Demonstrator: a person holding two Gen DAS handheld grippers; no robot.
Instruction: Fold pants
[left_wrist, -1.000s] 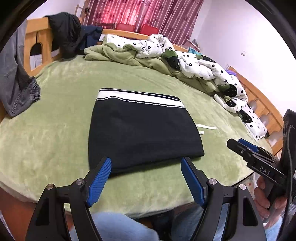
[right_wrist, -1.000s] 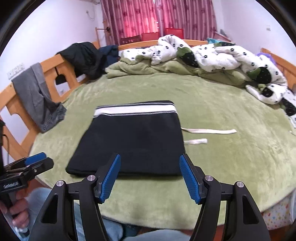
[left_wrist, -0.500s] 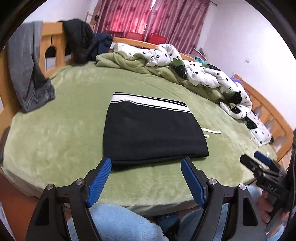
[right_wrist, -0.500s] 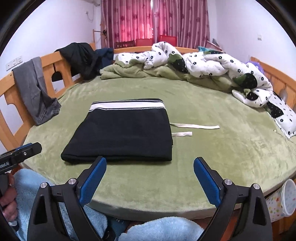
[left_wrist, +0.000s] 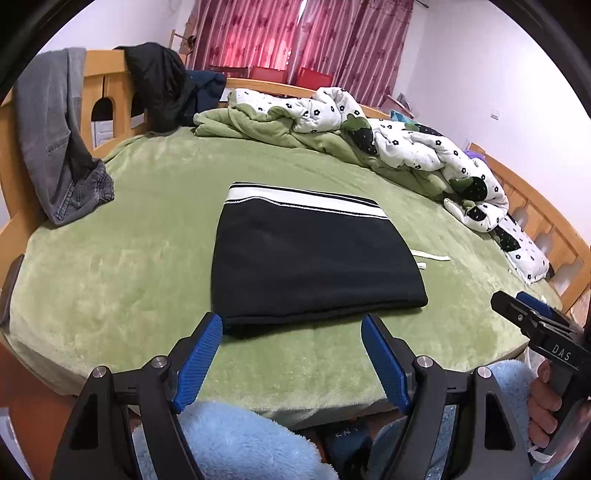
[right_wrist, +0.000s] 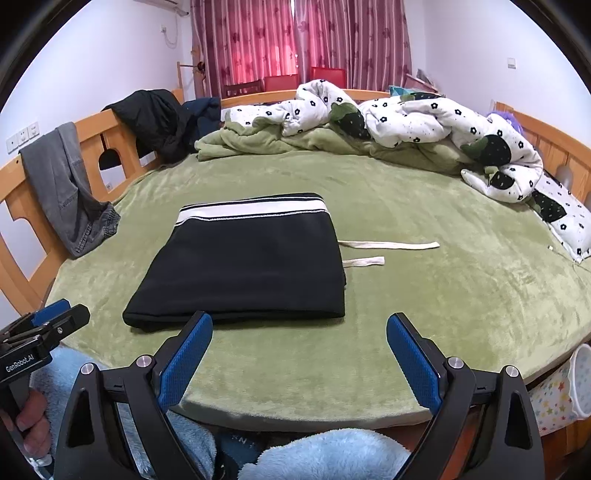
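Both the left gripper (left_wrist: 291, 354) and right gripper (right_wrist: 299, 358) hang wide open and empty at the bed's near edge. Just beyond, the black pants (right_wrist: 243, 262) lie folded compactly on the green blanket (right_wrist: 443, 295); folding looks finished, perhaps tucking the drawstrings (right_wrist: 388, 244).

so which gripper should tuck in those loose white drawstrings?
Right gripper, probably: the drawstrings stick out of the pants on its side. Left gripper faces the other end. Both are open, off the bed.
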